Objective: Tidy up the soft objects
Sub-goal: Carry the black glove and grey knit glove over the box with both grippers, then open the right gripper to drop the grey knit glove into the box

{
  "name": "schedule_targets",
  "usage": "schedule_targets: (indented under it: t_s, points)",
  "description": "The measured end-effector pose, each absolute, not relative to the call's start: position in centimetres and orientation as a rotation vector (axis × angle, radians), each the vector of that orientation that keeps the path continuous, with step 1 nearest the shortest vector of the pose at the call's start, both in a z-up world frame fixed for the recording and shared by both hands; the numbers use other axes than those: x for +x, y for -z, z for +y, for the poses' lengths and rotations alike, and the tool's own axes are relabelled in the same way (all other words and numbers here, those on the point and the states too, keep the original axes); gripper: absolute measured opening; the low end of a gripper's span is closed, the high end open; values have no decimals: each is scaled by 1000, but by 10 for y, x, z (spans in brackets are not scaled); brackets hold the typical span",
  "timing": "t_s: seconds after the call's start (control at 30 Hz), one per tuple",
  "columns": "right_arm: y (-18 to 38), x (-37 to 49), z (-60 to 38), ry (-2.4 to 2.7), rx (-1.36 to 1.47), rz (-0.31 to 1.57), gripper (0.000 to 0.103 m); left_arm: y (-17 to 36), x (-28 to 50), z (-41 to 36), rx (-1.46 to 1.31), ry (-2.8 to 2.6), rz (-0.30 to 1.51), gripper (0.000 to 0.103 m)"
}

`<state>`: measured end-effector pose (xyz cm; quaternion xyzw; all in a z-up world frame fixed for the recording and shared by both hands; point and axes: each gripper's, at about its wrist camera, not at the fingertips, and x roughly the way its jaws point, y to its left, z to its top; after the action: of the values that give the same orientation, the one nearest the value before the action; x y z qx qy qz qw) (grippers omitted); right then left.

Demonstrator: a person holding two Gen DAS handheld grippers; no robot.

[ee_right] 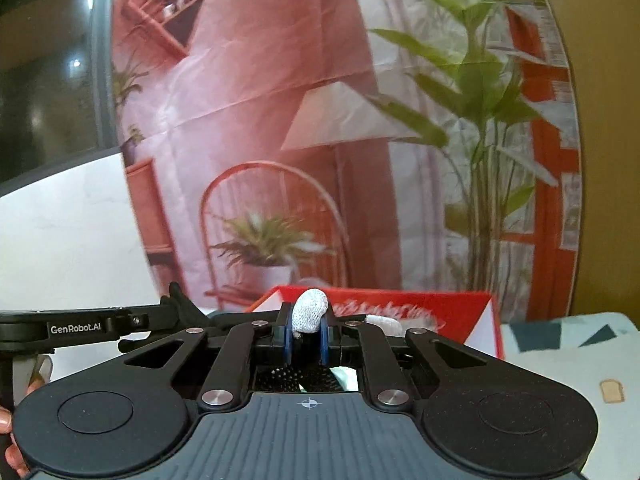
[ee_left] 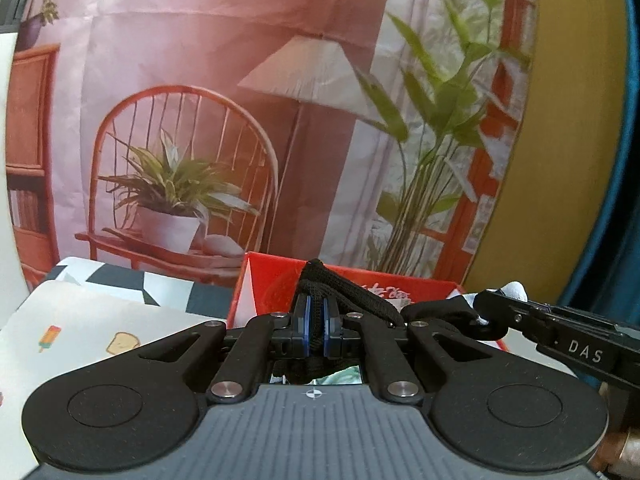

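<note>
1. The left gripper (ee_left: pixel 316 330) is clenched on the black part of a sock (ee_left: pixel 320 280); its blue pads (ee_left: pixel 307 326) pinch a bunched black fold that rises toward 12 o'clock above the fingertips
2. The right gripper (ee_right: pixel 307 338) is clenched on the white knit toe (ee_right: pixel 310 314) of the same sock, which bulges up between its blue pads at the centre of the right wrist view
3. Only the left wrist view shows the black fabric stretching toward 3 o'clock, where the other gripper enters from the right edge with a bit of white knit at its tip
4. Only the right wrist view shows the white toe close up; the left gripper reaches in at 9 o'clock, and fingertips of a hand (ee_right: pixel 8 436) show at 8 o'clock
5. A red box (ee_left: pixel 280 288) with white lettering stands just behind the sock in both views, at about 12 o'clock from each gripper
6. The left view alone shows a cloth (ee_left: pixel 96 332) printed with a popsicle and toast at 9 o'clock, over a black and white patterned one
7. A printed backdrop (ee_left: pixel 240 80) of a chair, lamp and plants fills the upper part of both views; the right view adds a dark window (ee_right: pixel 48 80) at 10 o'clock
</note>
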<state>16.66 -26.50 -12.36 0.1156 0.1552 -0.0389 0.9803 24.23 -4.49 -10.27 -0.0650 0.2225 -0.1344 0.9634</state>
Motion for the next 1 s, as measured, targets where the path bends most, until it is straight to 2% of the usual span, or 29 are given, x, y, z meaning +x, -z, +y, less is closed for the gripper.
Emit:
schedule_targets:
  t_s: [0.43,0.47,0.53,0.57,0.6,0.73,1.0]
  points:
    - [184,204,-291,155,279,492,14,148,280,-55,-32,323,647,8]
    - [186,203,-290,159,277,501,14,149,280,-54,-25,329,648,12]
    - [189,202,-288,169,273,525,21,150,279,-53,0,347,641,33]
    - [189,201,-287,177,262,531,23,149,277,-53,11,347,631,49]
    - [189,199,-287,182,252,529,24,149,274,-50,18,346,615,52]
    - [185,191,-287,199,246,515,32,142,267,-47,14,352,608,52]
    - [168,158,-277,176,230,466,41,130,227,-39,23,347,580,52]
